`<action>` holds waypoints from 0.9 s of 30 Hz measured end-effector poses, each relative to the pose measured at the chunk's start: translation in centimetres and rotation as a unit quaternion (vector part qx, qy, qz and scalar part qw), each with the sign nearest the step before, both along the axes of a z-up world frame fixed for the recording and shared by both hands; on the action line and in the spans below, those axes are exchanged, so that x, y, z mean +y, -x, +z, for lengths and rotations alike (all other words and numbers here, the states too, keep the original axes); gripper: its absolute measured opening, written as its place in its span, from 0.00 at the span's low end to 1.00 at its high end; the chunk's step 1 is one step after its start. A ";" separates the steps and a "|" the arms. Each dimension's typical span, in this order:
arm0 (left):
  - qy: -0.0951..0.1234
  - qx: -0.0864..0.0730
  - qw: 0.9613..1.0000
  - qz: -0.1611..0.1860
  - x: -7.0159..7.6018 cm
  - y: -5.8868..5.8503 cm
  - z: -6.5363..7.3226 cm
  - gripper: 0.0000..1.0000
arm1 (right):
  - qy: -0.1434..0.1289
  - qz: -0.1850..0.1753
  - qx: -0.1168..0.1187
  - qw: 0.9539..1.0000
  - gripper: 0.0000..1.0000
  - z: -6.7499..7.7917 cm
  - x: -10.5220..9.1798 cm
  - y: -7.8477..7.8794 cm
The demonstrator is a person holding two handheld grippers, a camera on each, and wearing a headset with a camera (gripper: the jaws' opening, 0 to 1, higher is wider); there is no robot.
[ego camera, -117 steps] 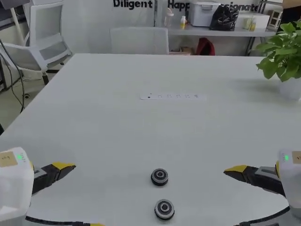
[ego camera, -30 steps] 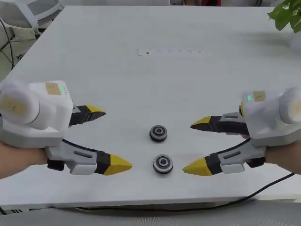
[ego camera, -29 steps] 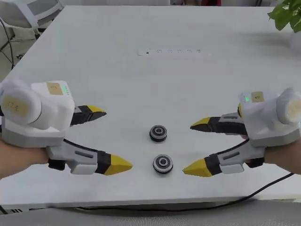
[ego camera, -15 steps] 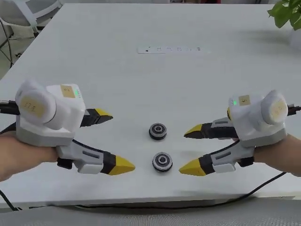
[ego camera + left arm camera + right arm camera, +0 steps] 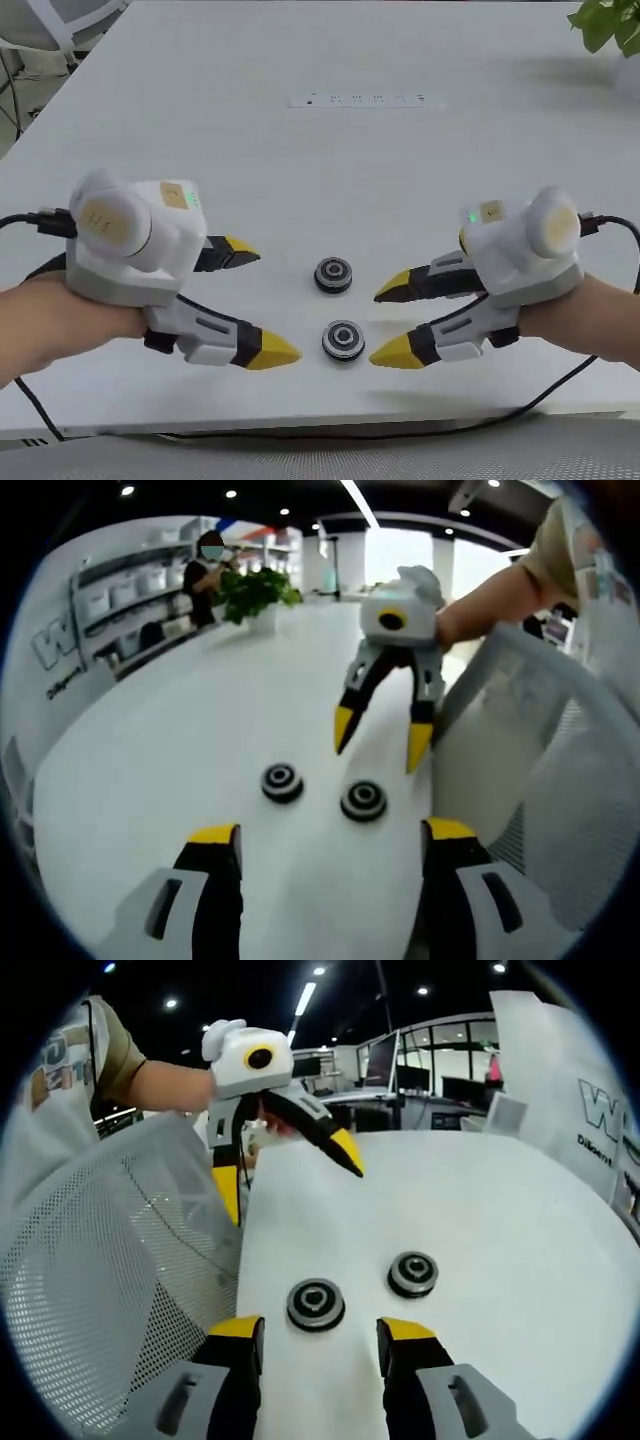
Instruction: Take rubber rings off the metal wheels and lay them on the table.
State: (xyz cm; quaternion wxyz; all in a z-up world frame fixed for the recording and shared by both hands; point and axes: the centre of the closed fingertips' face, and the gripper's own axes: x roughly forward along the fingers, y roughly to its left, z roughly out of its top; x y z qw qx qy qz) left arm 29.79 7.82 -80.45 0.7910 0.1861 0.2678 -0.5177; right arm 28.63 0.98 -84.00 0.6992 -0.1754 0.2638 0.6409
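Cut-offs, occlusions, unreadable bits

Head view: plant (image 5: 606,22) clipped by the top-right corner, chair (image 5: 50,20) clipped top-left. Forearms (image 5: 610,325) and cable (image 5: 300,436) leave the frame at the sides. Power strip (image 5: 365,100) sockets are too small to read. Wheels (image 5: 343,340): too small to tell where rubber ends and metal starts. Left gripper view: mesh seatback (image 5: 540,770) covers the near edge of the table (image 5: 200,710); person (image 5: 205,585) by the shelves (image 5: 130,600) is small and blurred, and shelf contents are unreadable. Right gripper view: wall lettering (image 5: 600,1120) is cut off at the right, mesh hides whatever sits behind it, and far desks (image 5: 400,1085) are too small to make out.
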 end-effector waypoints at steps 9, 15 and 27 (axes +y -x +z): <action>0.010 0.009 1.000 -0.009 -1.1 -0.4 -0.3 0.69 | 0.003 0.004 0.004 1.000 0.42 -0.3 0.3 -0.4; 0.004 0.011 1.000 -0.021 -1.7 -0.4 -0.7 0.64 | 0.010 0.011 0.007 1.000 0.40 -0.9 0.3 -0.4; 0.003 0.023 0.999 -0.047 -3.4 0.0 -1.6 0.54 | 0.017 0.020 0.014 1.000 0.36 -1.7 0.6 -0.3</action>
